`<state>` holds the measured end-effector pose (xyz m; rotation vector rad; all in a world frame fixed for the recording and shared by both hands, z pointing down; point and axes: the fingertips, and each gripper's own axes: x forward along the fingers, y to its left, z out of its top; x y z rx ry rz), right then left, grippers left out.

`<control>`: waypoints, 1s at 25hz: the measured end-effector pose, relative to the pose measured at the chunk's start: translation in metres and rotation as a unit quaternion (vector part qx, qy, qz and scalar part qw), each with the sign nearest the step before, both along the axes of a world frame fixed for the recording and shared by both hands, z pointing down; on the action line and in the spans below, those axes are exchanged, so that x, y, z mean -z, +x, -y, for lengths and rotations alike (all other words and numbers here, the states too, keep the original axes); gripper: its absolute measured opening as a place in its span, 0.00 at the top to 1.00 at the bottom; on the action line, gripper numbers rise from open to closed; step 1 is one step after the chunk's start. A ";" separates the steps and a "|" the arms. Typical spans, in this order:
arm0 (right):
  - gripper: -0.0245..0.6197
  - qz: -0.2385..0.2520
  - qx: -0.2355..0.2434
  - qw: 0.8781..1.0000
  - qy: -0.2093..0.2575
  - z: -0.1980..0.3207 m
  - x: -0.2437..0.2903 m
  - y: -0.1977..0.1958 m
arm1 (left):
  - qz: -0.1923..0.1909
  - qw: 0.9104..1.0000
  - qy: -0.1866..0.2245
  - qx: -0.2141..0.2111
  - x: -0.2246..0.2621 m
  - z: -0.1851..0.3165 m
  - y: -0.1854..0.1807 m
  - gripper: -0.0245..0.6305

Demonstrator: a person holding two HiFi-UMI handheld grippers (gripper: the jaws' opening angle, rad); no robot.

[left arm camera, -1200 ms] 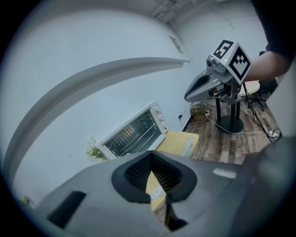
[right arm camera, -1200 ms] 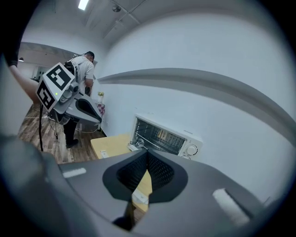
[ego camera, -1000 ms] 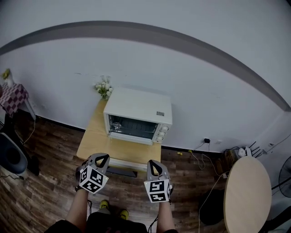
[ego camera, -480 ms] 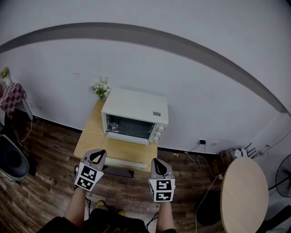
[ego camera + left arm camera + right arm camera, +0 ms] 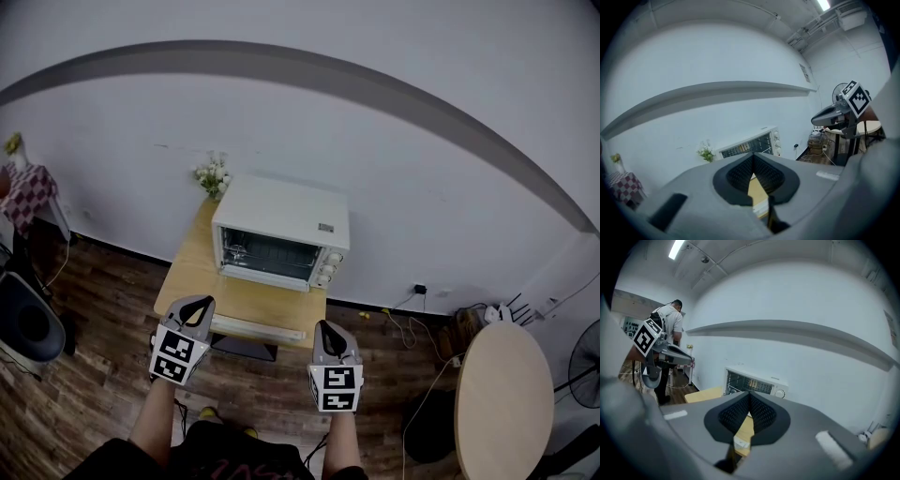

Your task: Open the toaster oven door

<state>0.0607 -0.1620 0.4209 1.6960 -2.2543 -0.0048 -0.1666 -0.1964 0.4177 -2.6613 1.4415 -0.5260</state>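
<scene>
The white toaster oven (image 5: 281, 228) stands on a wooden table (image 5: 234, 302) against the wall, its glass door (image 5: 270, 255) closed and its knobs (image 5: 328, 267) at the right. Both grippers hover short of the table's front edge, apart from the oven. My left gripper (image 5: 195, 306) is shut with nothing between its pads. My right gripper (image 5: 328, 328) is shut and empty too. In the left gripper view the closed jaws (image 5: 752, 155) point at the oven (image 5: 750, 144). The right gripper view shows shut jaws (image 5: 749, 394) below the oven (image 5: 752, 380).
A small bunch of flowers (image 5: 214, 176) sits at the table's back left corner. A round table (image 5: 506, 394) and a fan (image 5: 591, 361) stand at the right, cables (image 5: 422, 328) lie on the floor. A checked cloth (image 5: 23, 192) and dark seat (image 5: 28, 323) are left. A person (image 5: 670, 319) stands far behind.
Both grippers stay shut and have drifted slightly apart, the left one leftward, the right one rightward. The oven door has not moved.
</scene>
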 end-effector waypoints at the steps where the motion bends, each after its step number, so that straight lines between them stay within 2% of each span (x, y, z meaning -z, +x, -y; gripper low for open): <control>1: 0.95 0.004 -0.001 1.000 0.000 0.000 0.000 0.001 | -0.002 1.000 0.002 0.002 0.001 0.000 -0.001 0.98; 5: 0.95 0.014 -0.003 1.000 -0.002 0.000 0.000 0.005 | -0.008 1.000 0.011 0.011 0.007 0.001 -0.004 0.98; 9: 0.95 0.020 -0.012 1.000 0.002 0.000 0.003 0.012 | -0.030 0.999 0.014 0.015 0.011 0.001 -0.007 0.97; 12: 0.95 0.021 -0.013 1.000 0.003 0.001 0.003 0.014 | -0.026 0.999 0.016 0.019 0.012 0.003 -0.009 0.97; 16: 0.95 0.006 -0.016 1.000 0.007 0.002 0.004 0.015 | -0.031 0.999 0.017 0.017 0.013 0.003 -0.005 0.97; 21: 0.95 0.018 -0.008 1.000 0.007 0.004 0.006 0.013 | -0.031 0.999 0.018 0.014 0.015 0.001 -0.003 0.97; 25: 0.95 -0.001 -0.010 1.000 0.012 0.004 0.007 0.014 | -0.040 0.999 0.014 0.013 0.015 0.001 -0.004 0.97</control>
